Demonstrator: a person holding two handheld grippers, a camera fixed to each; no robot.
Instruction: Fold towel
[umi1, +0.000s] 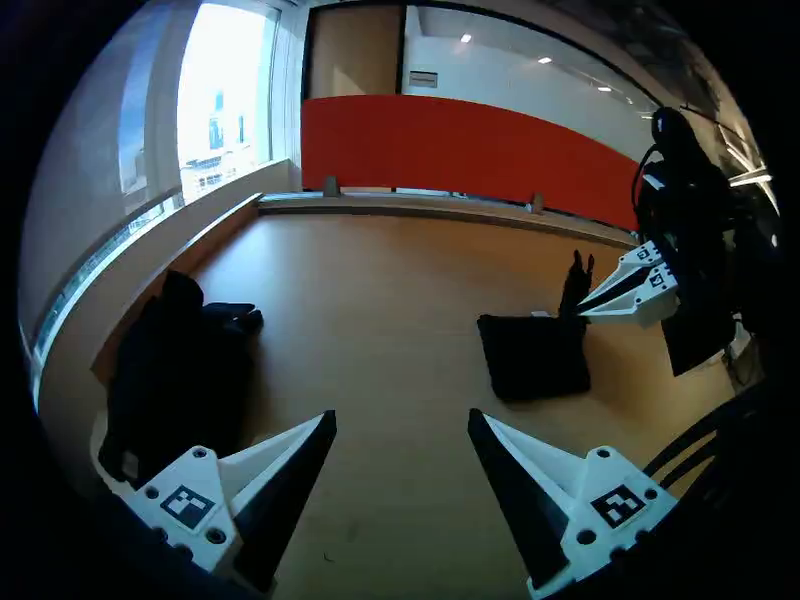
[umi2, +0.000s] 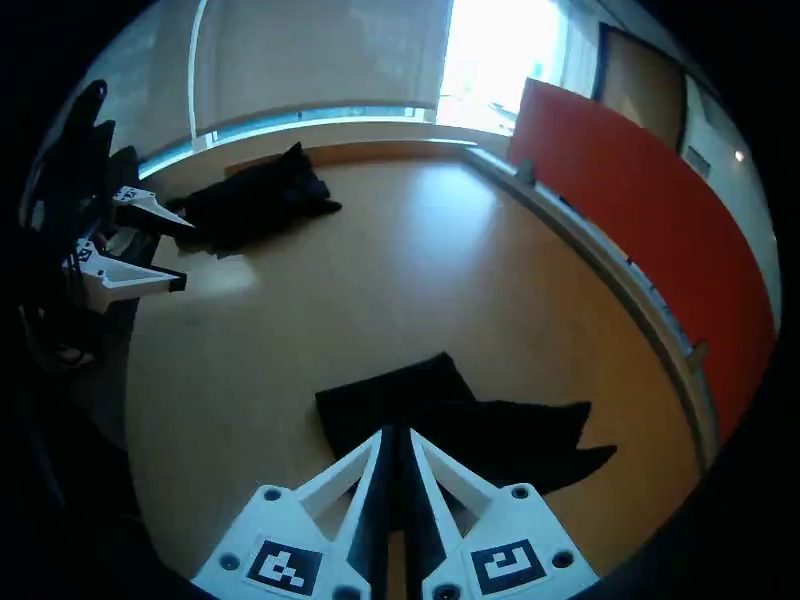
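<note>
Right gripper (umi2: 398, 432) is pinching a corner of the black towel (umi2: 480, 425) with fingers closed, holding it raised; the rest is lying flat on the table (umi2: 400, 270). Left gripper (umi1: 400, 414) is hovering low, fingers spread wide, gripping nothing

You're in an office: red desk divider (umi1: 470, 150) at 12 o'clock, high-rise window (umi1: 225, 90) at 10, recessed ceiling lights (umi1: 545, 60) at 1.

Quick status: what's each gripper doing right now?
Left gripper: open, holding nothing.
Right gripper: closed, pinching a raised edge of the black towel.
</note>
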